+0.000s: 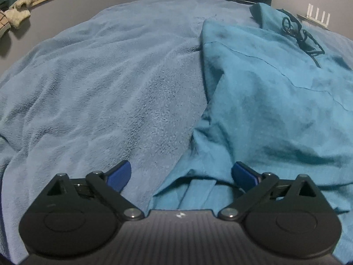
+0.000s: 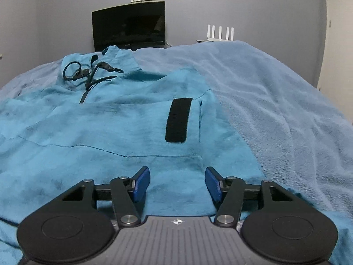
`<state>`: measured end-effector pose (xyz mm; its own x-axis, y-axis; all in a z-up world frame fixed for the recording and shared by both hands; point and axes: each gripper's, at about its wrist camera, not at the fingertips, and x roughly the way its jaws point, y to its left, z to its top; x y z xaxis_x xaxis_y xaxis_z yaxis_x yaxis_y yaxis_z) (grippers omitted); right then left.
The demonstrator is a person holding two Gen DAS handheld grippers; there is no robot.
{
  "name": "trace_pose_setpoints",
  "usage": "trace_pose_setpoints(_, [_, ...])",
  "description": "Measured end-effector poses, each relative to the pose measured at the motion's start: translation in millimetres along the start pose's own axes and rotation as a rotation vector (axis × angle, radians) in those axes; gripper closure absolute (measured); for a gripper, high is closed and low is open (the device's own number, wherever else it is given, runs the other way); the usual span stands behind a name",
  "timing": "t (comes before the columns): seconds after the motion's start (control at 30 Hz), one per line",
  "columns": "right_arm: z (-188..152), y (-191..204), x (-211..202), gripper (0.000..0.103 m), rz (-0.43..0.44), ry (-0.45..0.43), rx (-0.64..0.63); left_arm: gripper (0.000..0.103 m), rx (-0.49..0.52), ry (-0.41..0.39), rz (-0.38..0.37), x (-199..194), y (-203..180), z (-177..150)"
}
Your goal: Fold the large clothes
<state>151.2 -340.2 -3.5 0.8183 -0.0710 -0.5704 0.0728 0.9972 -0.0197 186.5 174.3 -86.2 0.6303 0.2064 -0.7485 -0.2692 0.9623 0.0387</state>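
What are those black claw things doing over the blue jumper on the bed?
A person holds a gripper in each hand to fold the teal fleece pullover, which lies spread on a light blue fuzzy blanket. The left gripper is open over the pullover's edge, near the blanket. The right gripper is open above the pullover's front, below its black patch. Neither one is holding anything yet.

My left gripper (image 1: 182, 174) has black arms, round black discs, shiny silver screws and a grey ridged body with a tiny white mark. Its fingertips (image 1: 119, 175) are blue pads. My right gripper (image 2: 177, 184) looks the same, with blue fingertips (image 2: 142, 184).
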Motion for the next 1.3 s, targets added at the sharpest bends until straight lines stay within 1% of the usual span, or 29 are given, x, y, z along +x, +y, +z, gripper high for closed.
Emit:
trace_pose_setpoints(0.1, [4.1,-12.1,-15.6,0.04,0.02,0.008,0.039,0.002,0.007,-0.032,0.001,-11.6,1.2,-6.9])
trace_pose_setpoints(0.17, [9.2,-22.6,-30.2,0.039,0.023,0.011,0.065,0.002,0.016,-0.055,-0.004,-22.3,1.9,-9.7])
trace_pose_setpoints(0.27, [18.7,-45.5,-61.3,0.037,0.03,0.004,0.094,0.002,0.03,-0.104,0.003,-45.1,0.9,-12.0])
trace_pose_setpoints(0.33, [25.2,-59.7,-82.1,0.033,0.032,-0.007,0.097,0.002,0.041,-0.134,-0.002,-63.5,-2.5,-11.5])
trace_pose_setpoints(0.47, [36.7,-88.8,-126.5,0.029,0.042,-0.036,0.096,0.002,0.048,-0.195,-0.064,-103.6,-9.8,-11.7])
trace_pose_setpoints(0.53, [38.1,-102.1,-149.3,0.025,0.05,-0.046,0.096,0.002,0.037,-0.203,-0.123,-127.0,-13.0,-13.5])
trace_pose_setpoints(0.6, [39.8,-113.0,-171.2,0.022,0.065,-0.051,0.084,0.002,0.047,-0.202,-0.185,-148.9,-16.6,-18.5])
trace_pose_setpoints(0.73, [33.6,-128.2,-205.6,0.02,0.084,-0.038,0.01,0.002,0.163,-0.194,-0.283,-195.5,-33.0,-39.0])
trace_pose_setpoints(0.83, [24.0,-143.1,-225.6,0.02,0.094,-0.003,0.0,0.002,0.248,-0.125,-0.356,-219.1,-42.9,-56.2])
trace_pose_setpoints(0.93, [11.2,-158.7,-240.1,0.02,0.142,0.057,0.017,0.002,0.314,-0.066,-0.404,-239.4,-48.7,-76.6])
trace_pose_setpoints(1.1, [-16.0,-169.3,-261.9,0.017,0.179,0.103,-0.013,0.002,0.341,-0.032,-0.475,-265.9,-54.9,-105.6])
trace_pose_setpoints(1.17, [-24.9,-169.5,-267.2,0.017,0.191,0.129,-0.032,0.003,0.371,-0.015,-0.447,-269.4,-61.4,-116.5])
trace_pose_setpoints(1.2, [-28.4,-169.3,-269.7,0.017,0.195,0.136,-0.042,0.005,0.393,-0.014,-0.413,-268.6,-64.5,-120.8])
trace_pose_setpoints(1.23, [-31.1,-168.9,-271.9,0.017,0.196,0.14,-0.049,0.009,0.416,-0.014,-0.362,-267.7,-66.8,-124.6])
trace_pose_setpoints(1.27, [-33.2,-169.0,-274.8,0.017,0.199,0.144,-0.054,0.021,0.427,-0.015,-0.318,-265.8,-67.1,-126.9])
trace_pose_setpoints(1.3, [-34.3,-169.5,-277.2,0.017,0.204,0.148,-0.056,0.031,0.424,-0.01,-0.298,-264.0,-65.2,-128.1])
